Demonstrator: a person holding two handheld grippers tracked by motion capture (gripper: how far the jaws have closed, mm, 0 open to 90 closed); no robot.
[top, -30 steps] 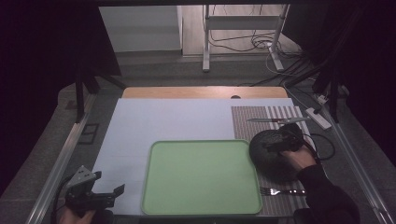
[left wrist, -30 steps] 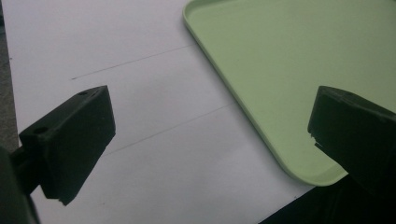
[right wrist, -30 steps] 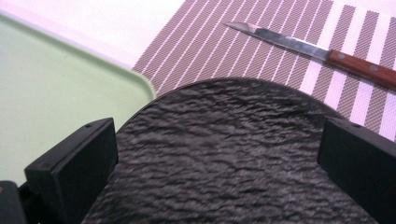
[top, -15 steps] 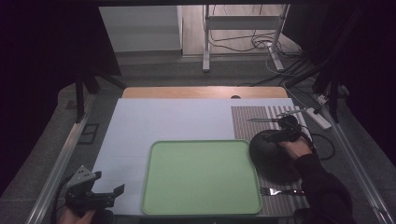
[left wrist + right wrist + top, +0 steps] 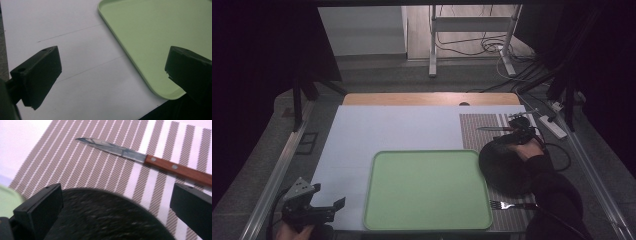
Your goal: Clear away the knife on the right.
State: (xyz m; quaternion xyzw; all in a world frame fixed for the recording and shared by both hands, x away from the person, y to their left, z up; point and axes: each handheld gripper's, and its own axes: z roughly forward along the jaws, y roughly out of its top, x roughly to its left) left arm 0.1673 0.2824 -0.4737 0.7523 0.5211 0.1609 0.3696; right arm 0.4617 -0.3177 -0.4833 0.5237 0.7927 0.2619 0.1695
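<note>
- Right hand-held gripper [image 5: 517,131]: jaws wide apart, holding nothing, over the dark plate's [image 5: 502,167] far rim, near the knife [image 5: 150,160].
- Left hand-held gripper [image 5: 319,207]: jaws apart, beside the bare green tray [image 5: 427,190].

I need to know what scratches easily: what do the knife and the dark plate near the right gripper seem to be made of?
Knife: shiny steel blade that mirrors light, and a reddish-brown handle with two pale rivets, probably wood. Dark plate: matt black with fine pale speckles, likely glazed stoneware or melamine; the look cannot settle which.
</note>
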